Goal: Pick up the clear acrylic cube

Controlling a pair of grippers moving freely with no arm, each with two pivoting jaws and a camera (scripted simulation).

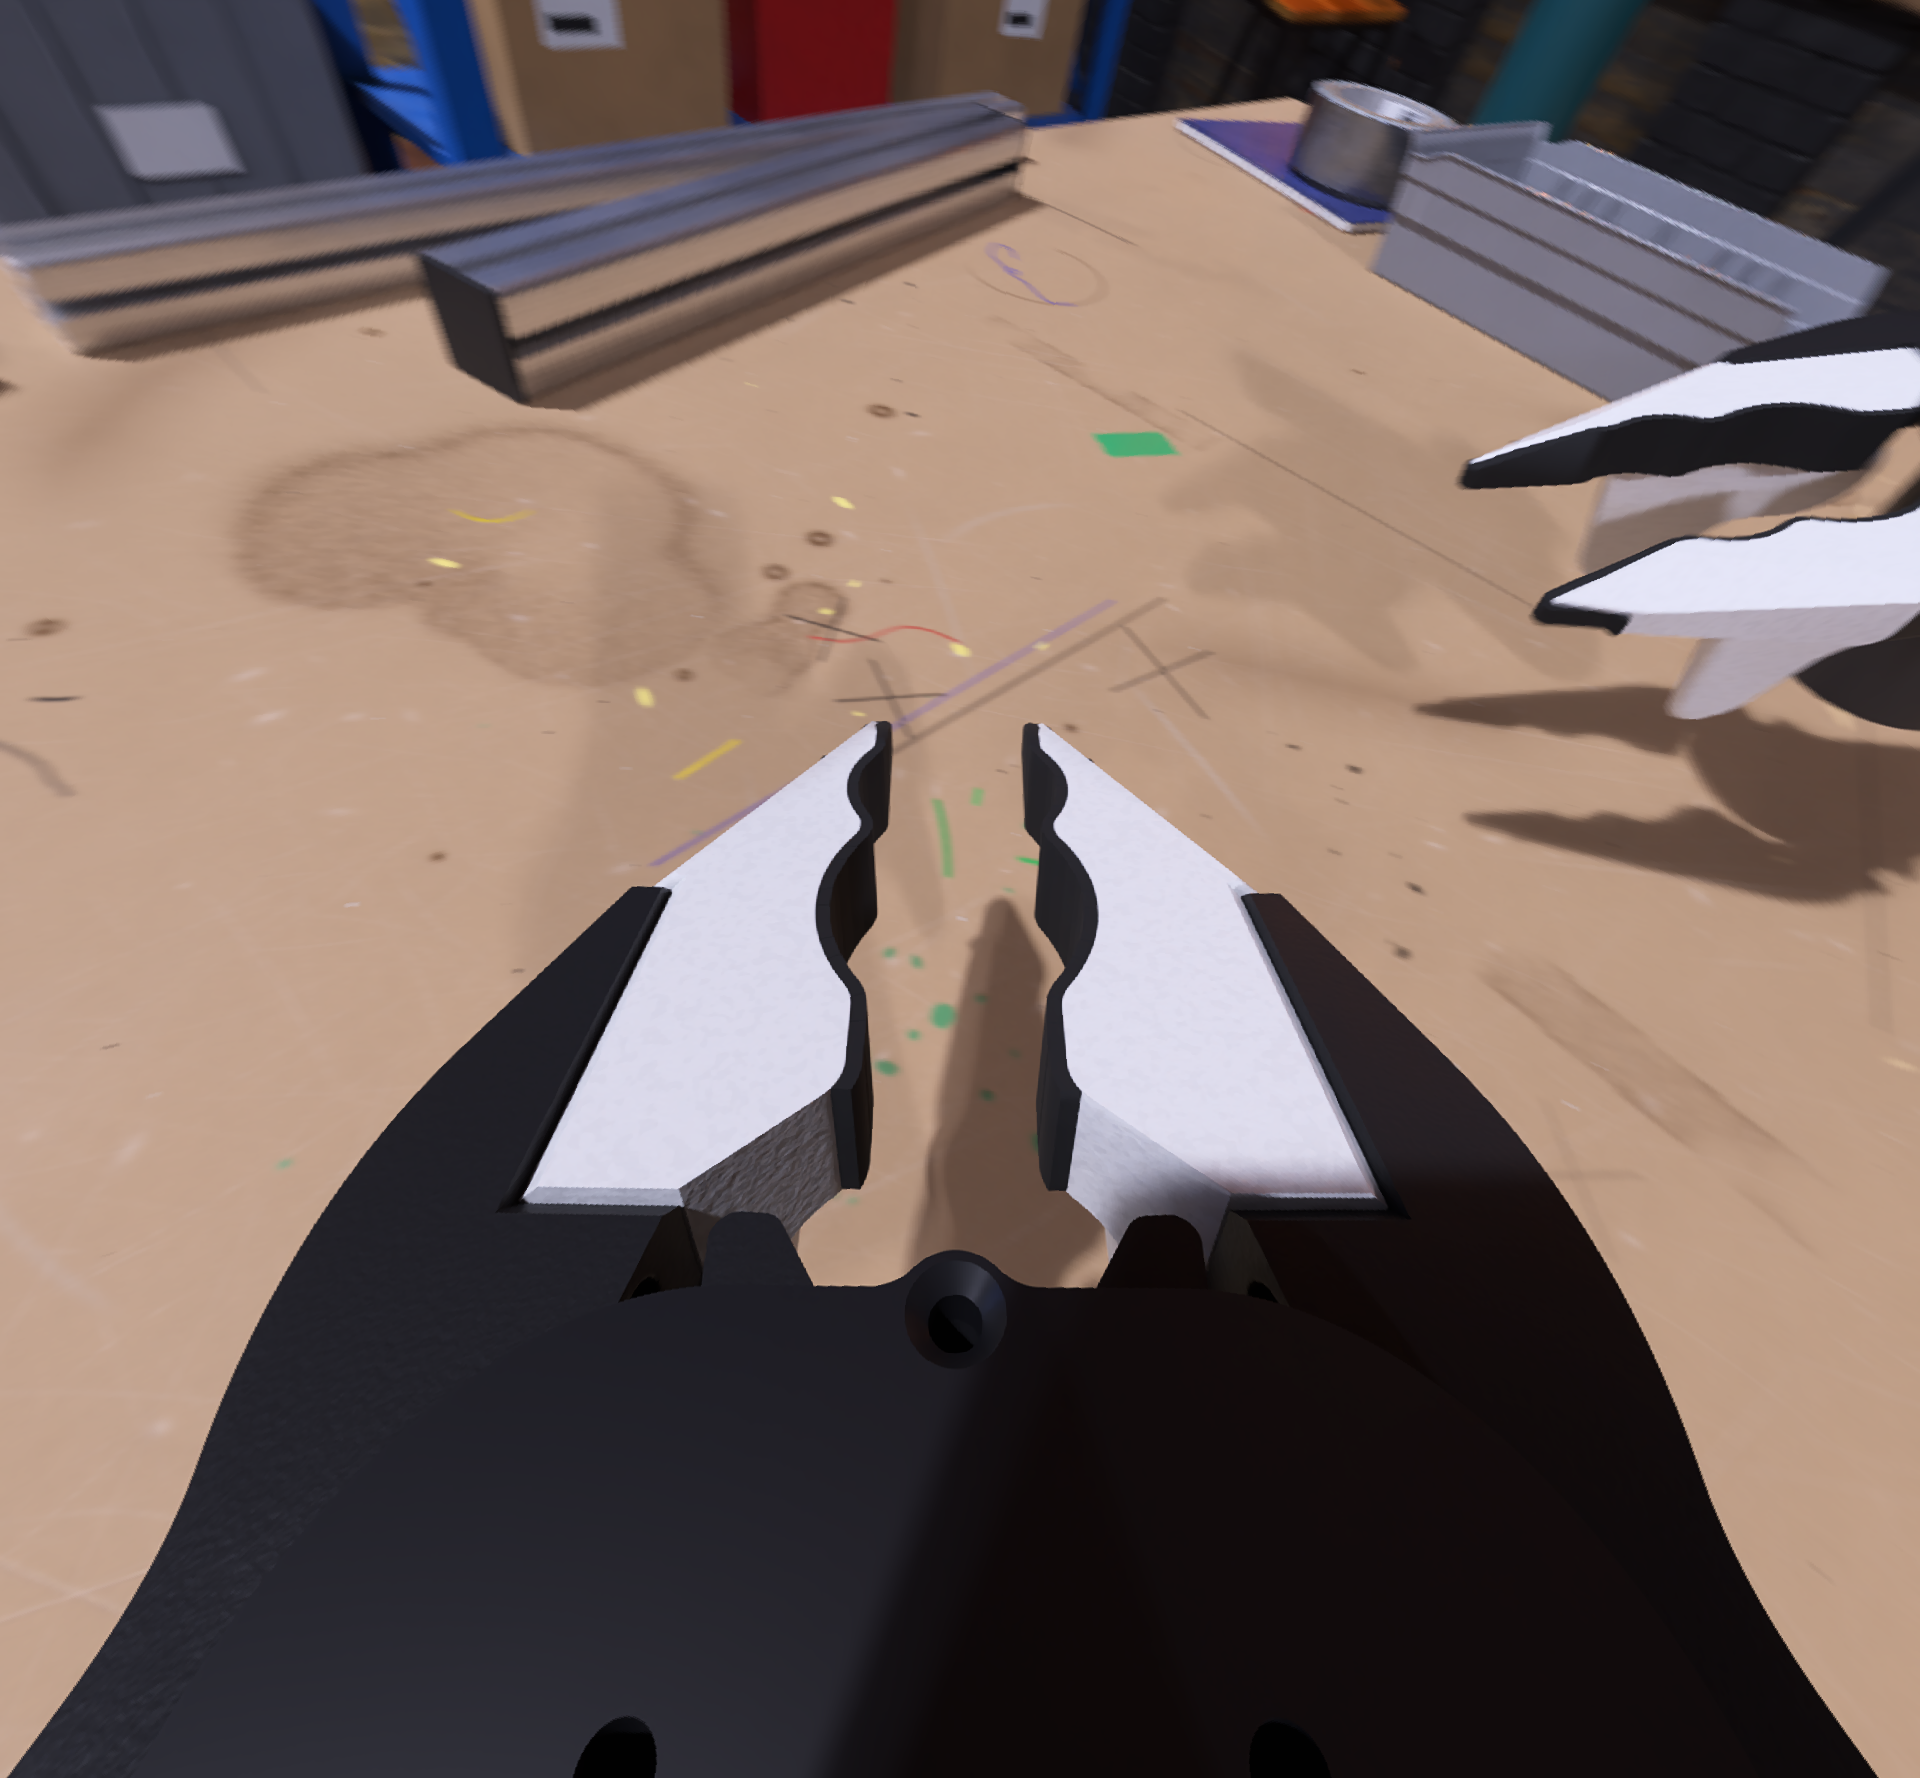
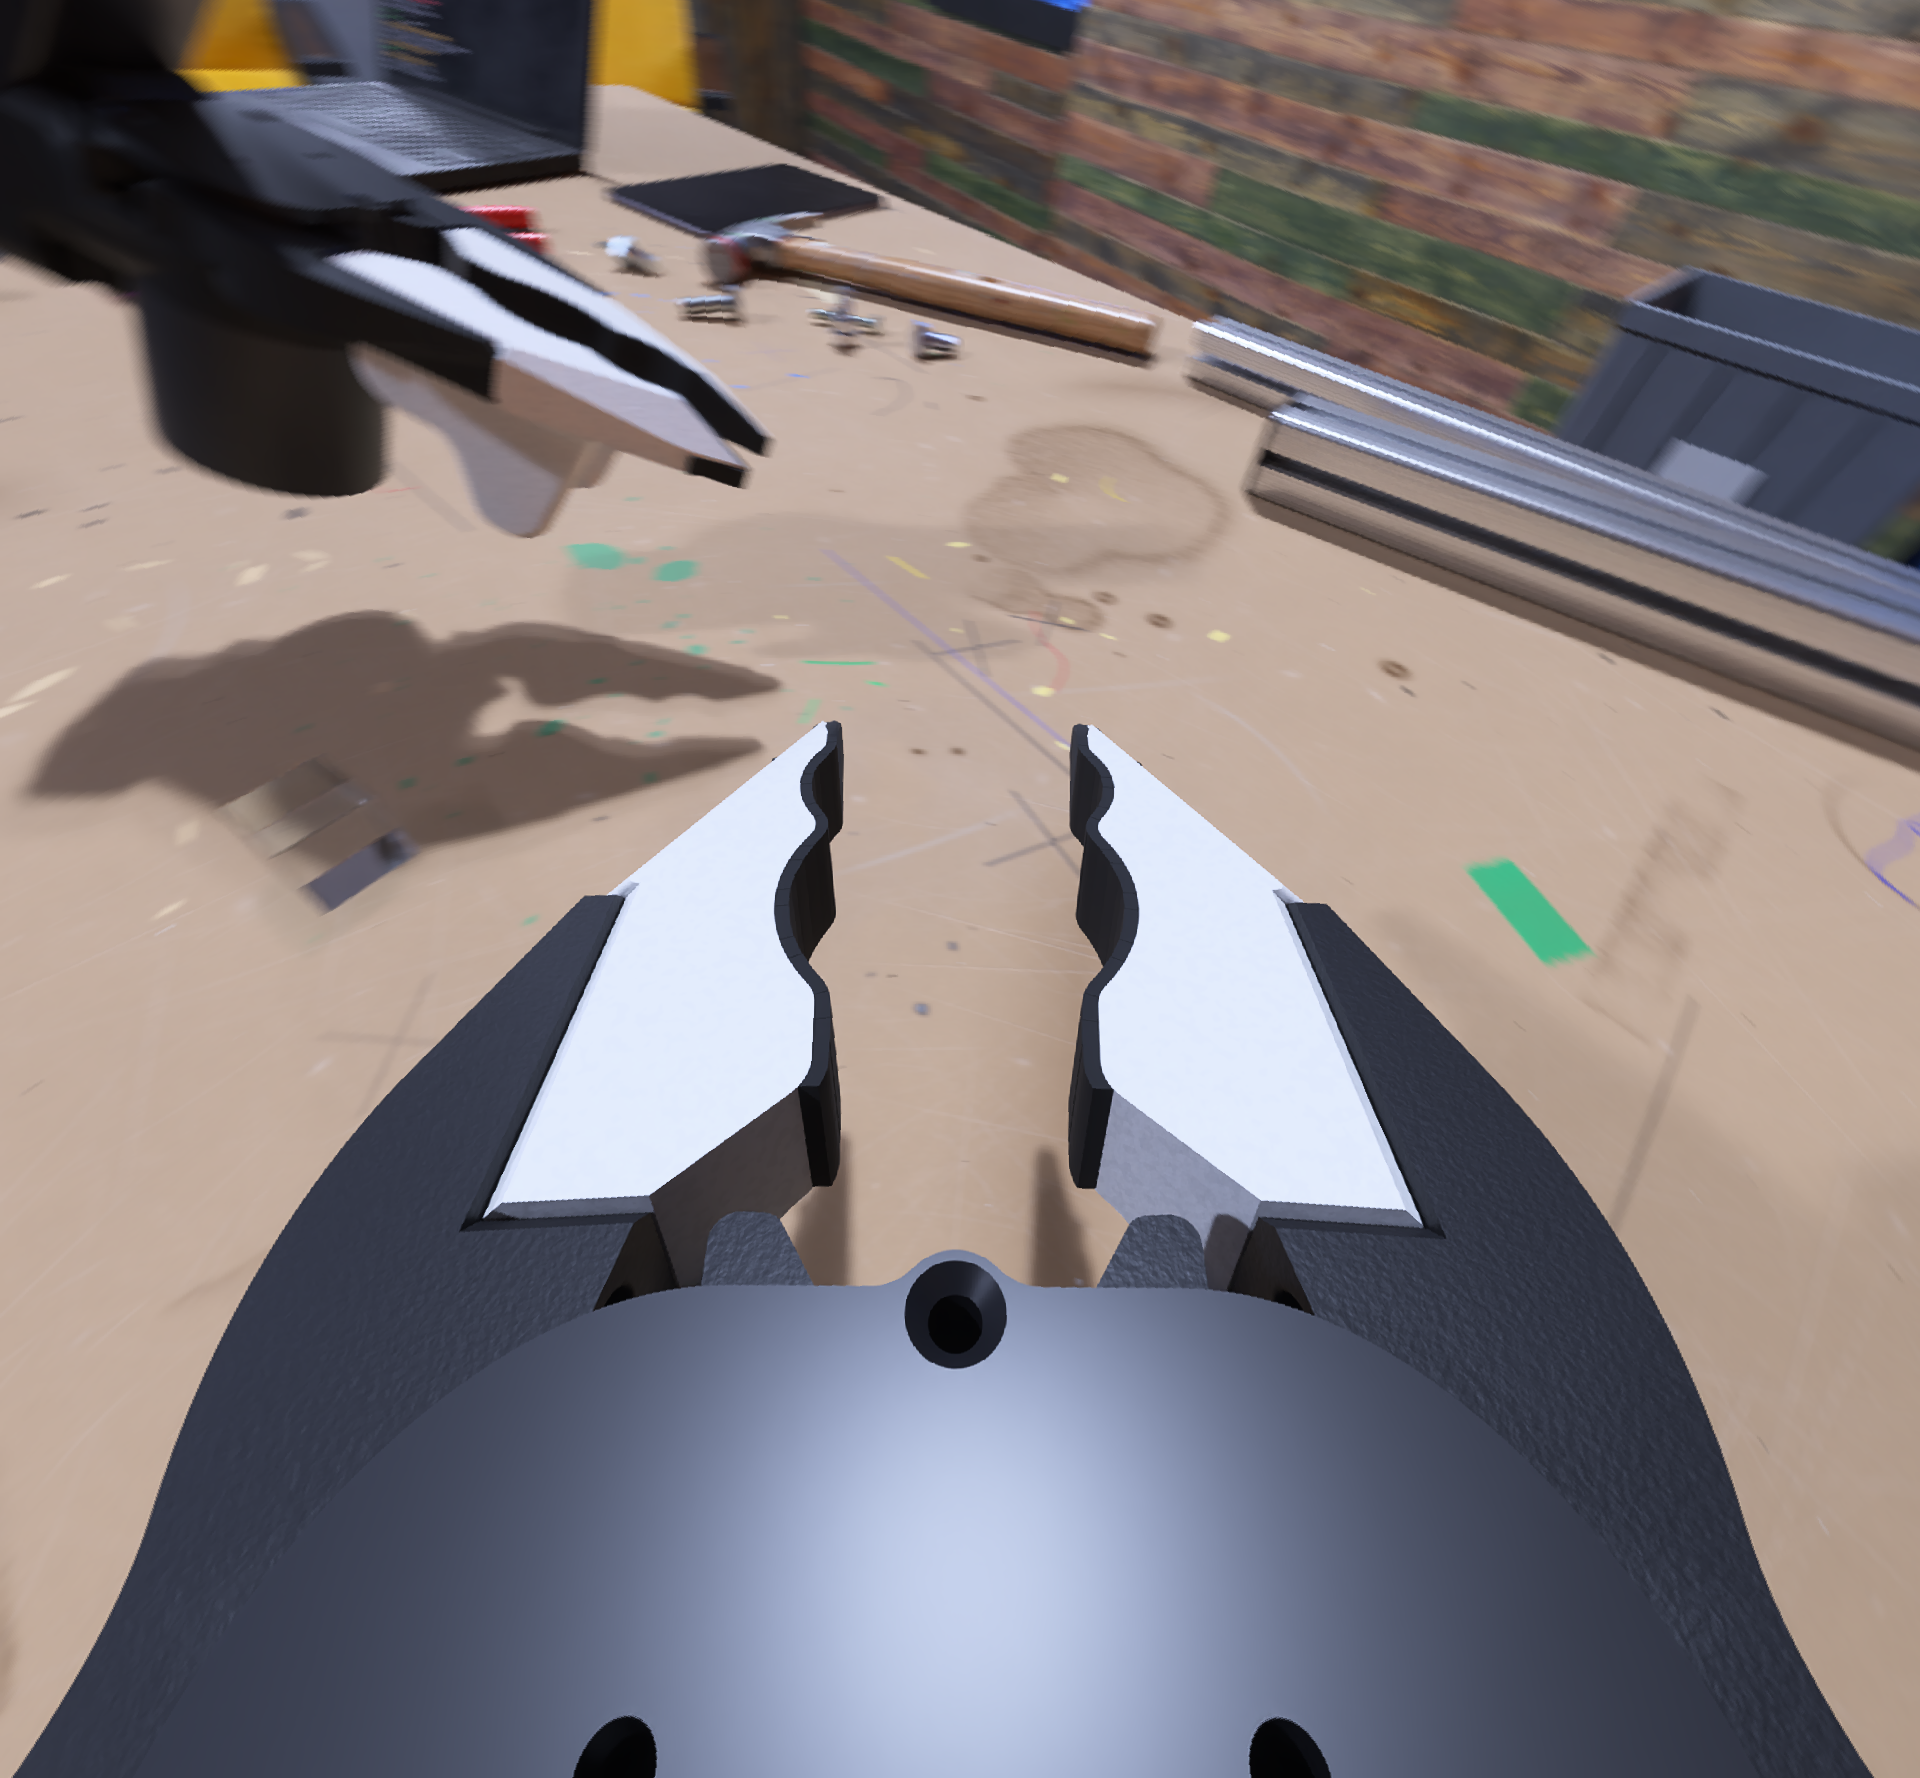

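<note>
Cube (image 2: 322,840): only the right wrist view seems to show it, and faintly. A pale glassy block with greyish facets lies on the table (image 2: 1351,1001), inside the shadow cast by the left gripper (image 2: 750,461). It is low on the left of that view and well off the line of the right gripper (image 2: 954,741). Its edges are blurred, so I cannot tell its exact pose. The left wrist view does not show it at all; between the left gripper's own fingers (image 1: 727,949) there is only bare, paint-flecked table.

Both tongs stand parted and hold nothing. The left pair has a narrow gap, the right a wider one. Both hang above the table, tips pointing toward each other's side.

The step in hand looks like the approach, with no grasp begun. The cube appears to lie roughly under the left gripper, so that one seems better placed. The next move likely calls for it to tip down, widen its gap, bring the cube into view, straddle two flat sides squarely and then close. Clear smooth faces may slip, so centred contact matters. The bars (image 1: 727,242) and hammer (image 2: 935,284) lie far off, out of the way.
</note>
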